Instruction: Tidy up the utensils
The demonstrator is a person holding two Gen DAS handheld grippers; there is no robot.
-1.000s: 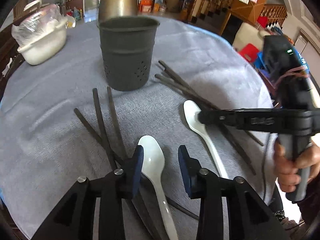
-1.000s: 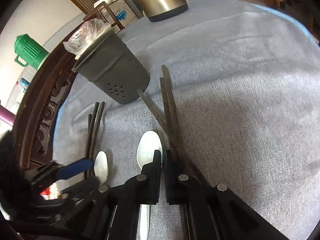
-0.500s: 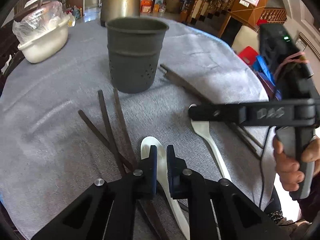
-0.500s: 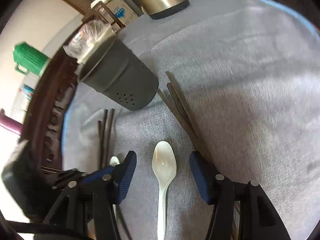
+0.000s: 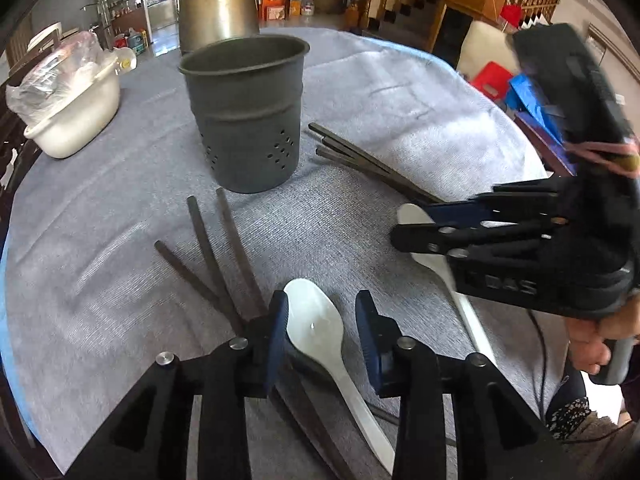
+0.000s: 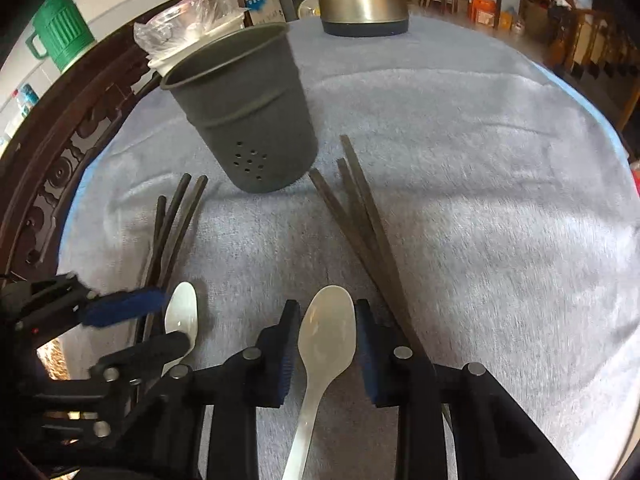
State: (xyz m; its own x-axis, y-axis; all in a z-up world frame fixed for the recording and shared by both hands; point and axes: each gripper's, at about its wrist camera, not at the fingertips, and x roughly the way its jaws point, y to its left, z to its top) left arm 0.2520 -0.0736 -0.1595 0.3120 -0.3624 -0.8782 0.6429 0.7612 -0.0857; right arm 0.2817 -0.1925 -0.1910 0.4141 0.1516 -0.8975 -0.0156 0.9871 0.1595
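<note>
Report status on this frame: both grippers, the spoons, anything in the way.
Left gripper open, straddling a white spoon. Right gripper open around the other spoon. Neither lifted. Holder upright; chopsticks lie close beside both spoons.

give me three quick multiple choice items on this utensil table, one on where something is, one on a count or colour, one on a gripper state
1. Where does the grey holder stand relative to the kettle?
A. in front of it
B. behind it
C. on top of it

2. How many white spoons lie on the cloth?
A. one
B. two
C. four

3. How is the left gripper?
A. shut on a chopstick
B. open around a spoon bowl
C. inside the holder

Key:
1 A, the holder sits nearer the camera than the kettle.
2 B, the left spoon and the right spoon both show in the right wrist view.
3 B, its jaws stand apart either side of the spoon.
</note>
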